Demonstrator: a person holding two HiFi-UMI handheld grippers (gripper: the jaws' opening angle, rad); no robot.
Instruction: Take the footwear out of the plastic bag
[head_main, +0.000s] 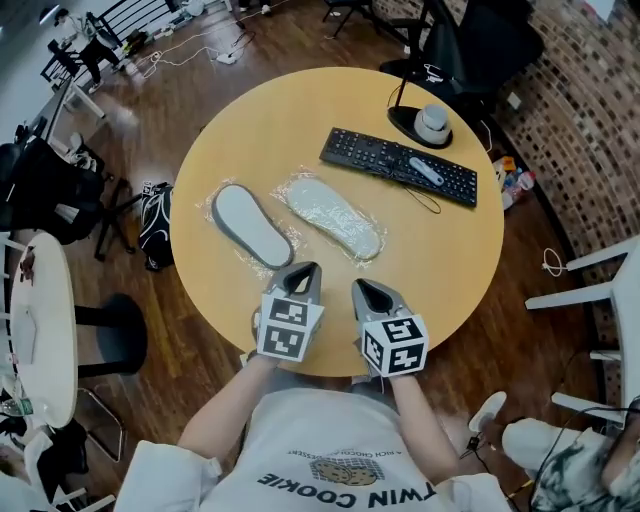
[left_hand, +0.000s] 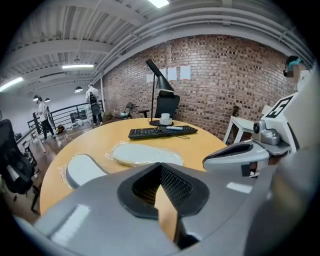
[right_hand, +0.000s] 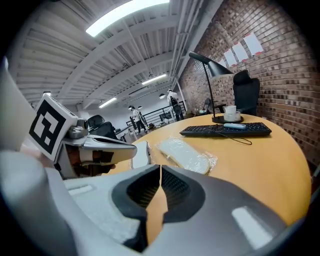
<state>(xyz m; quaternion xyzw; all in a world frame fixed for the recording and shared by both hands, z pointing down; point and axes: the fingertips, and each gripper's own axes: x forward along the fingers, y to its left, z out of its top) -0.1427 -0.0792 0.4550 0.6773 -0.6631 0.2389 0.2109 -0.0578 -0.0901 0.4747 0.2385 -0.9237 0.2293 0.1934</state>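
Note:
Two slippers lie soles up on the round wooden table (head_main: 440, 260), each wrapped in its own clear plastic bag. The grey-rimmed slipper (head_main: 250, 225) (left_hand: 82, 169) is on the left; the white slipper (head_main: 335, 215) (left_hand: 145, 154) (right_hand: 184, 154) lies to its right. My left gripper (head_main: 305, 272) (left_hand: 161, 166) hovers at the table's near edge, just short of the grey-rimmed slipper, jaws shut and empty. My right gripper (head_main: 362, 290) (right_hand: 160, 169) is beside it, also shut on nothing, a little short of the white slipper.
A black keyboard (head_main: 398, 165) with a small white object on it lies at the far right of the table, next to a black lamp base (head_main: 420, 125) carrying a white cup. A black bag (head_main: 155, 225) sits on the floor at the left. White chairs (head_main: 600, 290) stand to the right.

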